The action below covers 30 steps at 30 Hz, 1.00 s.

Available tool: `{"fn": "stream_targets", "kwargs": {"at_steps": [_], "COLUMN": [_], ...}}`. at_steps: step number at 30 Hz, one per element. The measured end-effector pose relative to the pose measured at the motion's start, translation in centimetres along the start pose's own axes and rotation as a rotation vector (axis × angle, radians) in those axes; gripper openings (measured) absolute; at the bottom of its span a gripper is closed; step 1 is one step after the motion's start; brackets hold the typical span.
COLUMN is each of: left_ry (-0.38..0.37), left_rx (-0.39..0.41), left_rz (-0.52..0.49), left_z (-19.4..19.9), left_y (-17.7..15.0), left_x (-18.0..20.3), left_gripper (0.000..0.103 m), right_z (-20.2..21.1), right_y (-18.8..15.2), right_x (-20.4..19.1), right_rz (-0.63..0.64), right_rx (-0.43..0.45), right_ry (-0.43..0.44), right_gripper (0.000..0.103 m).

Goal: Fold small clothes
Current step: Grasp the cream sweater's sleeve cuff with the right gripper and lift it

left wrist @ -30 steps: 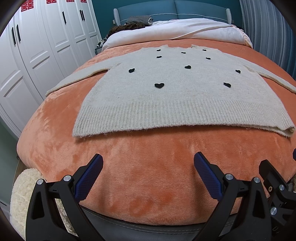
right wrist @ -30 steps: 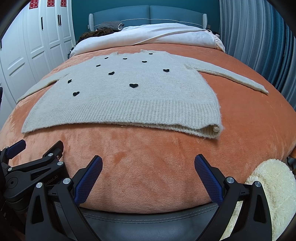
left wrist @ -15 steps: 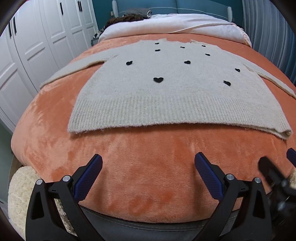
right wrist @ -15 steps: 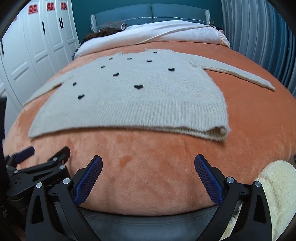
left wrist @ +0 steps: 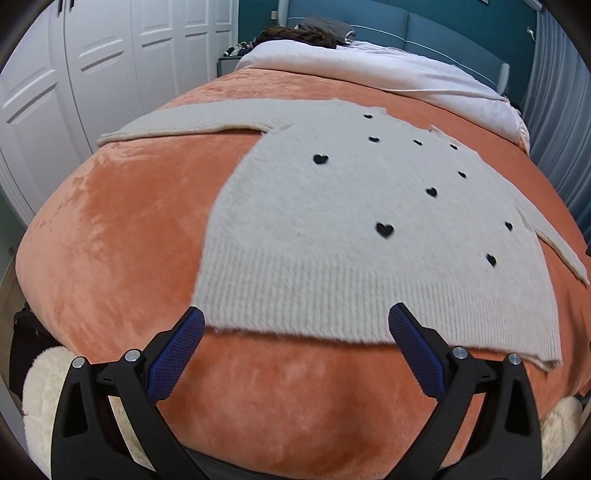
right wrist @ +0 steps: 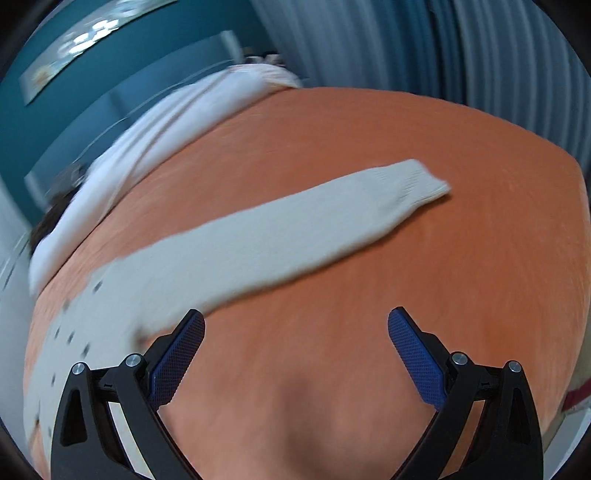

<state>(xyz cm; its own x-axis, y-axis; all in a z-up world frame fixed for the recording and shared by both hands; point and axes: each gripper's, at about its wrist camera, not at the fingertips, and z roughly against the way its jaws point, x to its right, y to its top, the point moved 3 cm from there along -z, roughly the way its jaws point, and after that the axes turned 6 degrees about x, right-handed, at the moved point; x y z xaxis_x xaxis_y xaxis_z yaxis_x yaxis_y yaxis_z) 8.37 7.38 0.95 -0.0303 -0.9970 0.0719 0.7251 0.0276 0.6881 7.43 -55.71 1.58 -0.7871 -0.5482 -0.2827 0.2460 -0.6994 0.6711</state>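
Observation:
A cream knit sweater [left wrist: 354, 229] with small black hearts lies flat on the orange bedspread [left wrist: 122, 236], sleeves spread to both sides. My left gripper [left wrist: 295, 332] is open and empty, just above the ribbed hem near its left corner. The left sleeve [left wrist: 184, 123] stretches toward the wardrobe. In the blurred right wrist view, the right sleeve [right wrist: 295, 229] runs diagonally to its cuff [right wrist: 421, 184]. My right gripper [right wrist: 295, 332] is open and empty over the bedspread [right wrist: 369, 369], below the sleeve near the armpit.
White wardrobe doors [left wrist: 74, 74] stand left of the bed. A white duvet [left wrist: 369, 70] and dark clothes [left wrist: 303, 33] lie by the blue headboard [left wrist: 424, 29]. Grey curtains [right wrist: 424, 48] hang on the right. A cream fluffy rug [left wrist: 40, 398] lies by the bed's foot.
Both grippers moved forward over the bed. The left one reached the hem near its left corner. The right one swung right and tilted, now facing the right sleeve.

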Motion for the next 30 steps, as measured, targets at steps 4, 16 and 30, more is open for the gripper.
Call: {"fn": "stream_targets", "kwargs": {"at_steps": [4, 16, 30], "left_ry": [0.009, -0.068, -0.328], "left_rx": [0.006, 0.047, 0.017], "left_rz": [0.013, 0.011, 0.264], "left_z": [-1.0, -4.2, -10.5], "left_y": [1.7, 6.5, 15.7], "left_x": [0.1, 3.4, 6.3], "left_gripper": [0.098, 0.096, 0.098], "right_z": [-5.3, -5.1, 2.0], "right_y": [3.8, 10.1, -12.2], "right_x": [5.8, -5.6, -34.7], "right_rz": [-0.205, -0.087, 0.489], "right_rx": [-0.011, 0.152, -0.161], "right_ry": [-0.126, 0.191, 0.801], "right_gripper": [0.089, 0.010, 0.029]}}
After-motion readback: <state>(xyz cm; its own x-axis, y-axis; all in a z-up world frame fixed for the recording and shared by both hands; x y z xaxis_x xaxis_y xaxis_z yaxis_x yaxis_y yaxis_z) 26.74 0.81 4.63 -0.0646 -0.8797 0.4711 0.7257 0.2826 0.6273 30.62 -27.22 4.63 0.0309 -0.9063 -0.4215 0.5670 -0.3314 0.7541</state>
